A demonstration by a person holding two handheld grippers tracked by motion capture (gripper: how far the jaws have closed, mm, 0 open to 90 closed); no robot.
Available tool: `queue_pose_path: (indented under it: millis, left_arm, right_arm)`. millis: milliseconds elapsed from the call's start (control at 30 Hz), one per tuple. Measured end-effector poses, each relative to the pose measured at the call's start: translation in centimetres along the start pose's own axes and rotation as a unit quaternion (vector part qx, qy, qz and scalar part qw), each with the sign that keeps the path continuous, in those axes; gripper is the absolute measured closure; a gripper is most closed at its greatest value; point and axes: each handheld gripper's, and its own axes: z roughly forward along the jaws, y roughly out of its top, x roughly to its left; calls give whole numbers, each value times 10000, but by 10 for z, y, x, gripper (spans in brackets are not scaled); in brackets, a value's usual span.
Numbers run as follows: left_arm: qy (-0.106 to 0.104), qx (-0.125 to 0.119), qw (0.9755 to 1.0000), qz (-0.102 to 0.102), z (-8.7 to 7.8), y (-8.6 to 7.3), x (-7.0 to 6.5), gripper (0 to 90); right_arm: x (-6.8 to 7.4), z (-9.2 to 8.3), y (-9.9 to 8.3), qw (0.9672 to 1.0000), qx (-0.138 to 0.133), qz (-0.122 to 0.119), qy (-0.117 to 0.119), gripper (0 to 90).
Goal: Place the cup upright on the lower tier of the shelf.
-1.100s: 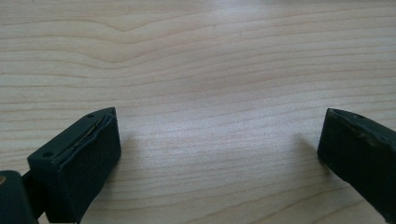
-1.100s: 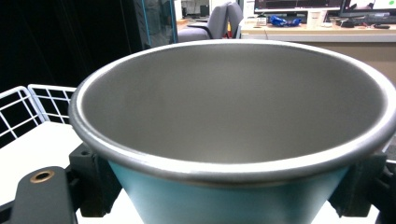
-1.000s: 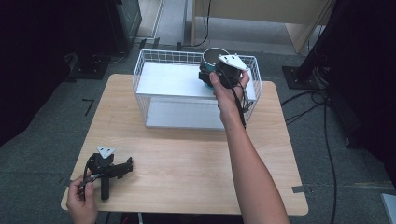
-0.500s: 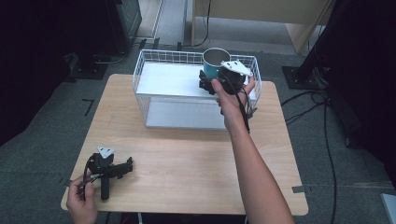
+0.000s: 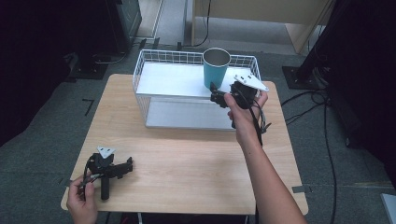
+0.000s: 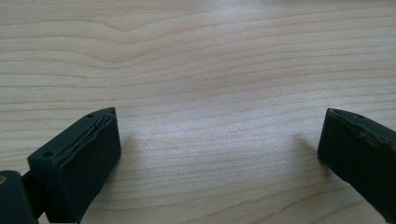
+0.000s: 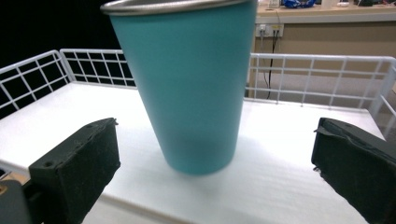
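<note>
The right gripper (image 5: 215, 93) is held level just in front of the teal cup (image 5: 215, 67), which stands upright on the white rack (image 5: 173, 79); its jaws are spread wide, clear of the cup. Well short of the cup, the left gripper (image 5: 123, 167) rests low over the desk (image 5: 187, 158), jaws apart.

A light wooden table (image 5: 187, 163) stands on grey carpet (image 5: 42, 140), black cables (image 5: 327, 130) trailing alongside.

We hold our right gripper (image 5: 215, 96) far right, jaws just spread wide; our left gripper (image 5: 127, 165) rests near left, agape.
</note>
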Motion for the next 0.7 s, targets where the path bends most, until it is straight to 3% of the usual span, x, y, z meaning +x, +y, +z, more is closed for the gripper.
queue_pose_path:
  millis: [600,700]
  left_arm:
    - [0,7,10000,6,0,0,0,0]
    - [0,11,10000,7,0,0,0,0]
  right_arm:
    - [-19,-45,-37,9998,45,158,73,8]
    - [-23,-53,-48,10000,72,27,-16,8]
